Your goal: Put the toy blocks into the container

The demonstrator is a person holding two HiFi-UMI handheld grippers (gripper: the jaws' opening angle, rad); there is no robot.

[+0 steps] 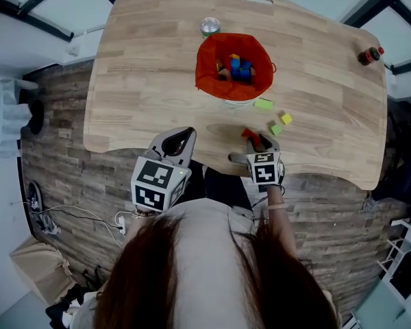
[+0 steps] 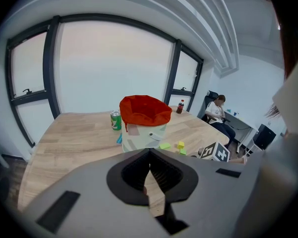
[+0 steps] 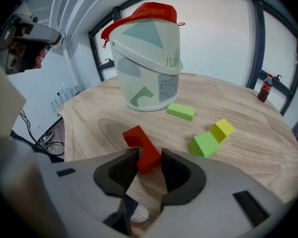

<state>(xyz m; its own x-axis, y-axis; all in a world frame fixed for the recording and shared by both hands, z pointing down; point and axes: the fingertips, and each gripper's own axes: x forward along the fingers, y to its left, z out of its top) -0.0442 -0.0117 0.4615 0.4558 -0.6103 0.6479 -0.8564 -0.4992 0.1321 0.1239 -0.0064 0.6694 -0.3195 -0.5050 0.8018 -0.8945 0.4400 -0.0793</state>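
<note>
Pale wood with a broad grain makes up the table (image 1: 144,67), a wide top with rounded corners and a slot handle at its far edge. Around it the floor (image 1: 61,163) is laid in grey-brown planks. Cables (image 1: 61,218) trail across the floor at the left, near a cardboard box (image 1: 38,269). Tall windows (image 2: 109,68) in dark frames close the far side of the room, and a person (image 2: 218,110) sits at a desk off to the right.

Near the table's middle stands the container (image 1: 204,67), a pale bucket with a red liner folded over its rim. Several blocks (image 1: 238,67), blue, yellow and orange, already lie inside. A green can (image 1: 209,25) stands just behind it, and a dark bottle (image 1: 370,55) is well apart at the far right corner.

Four blocks are on the table in front of the container. A flat lime block (image 1: 263,103) lies nearest the bucket, with a yellow cube (image 1: 286,118) and a green wedge (image 1: 276,129) just beside each other closer to the person. The red block (image 3: 139,145), notched on one side, rests on the wood.

The right gripper (image 3: 150,157) tilts down over the near edge, its jaws closed against the sides of the red block's near end. The left gripper (image 2: 149,152) hangs at the near edge to the left, jaw tips together, nothing between them.
</note>
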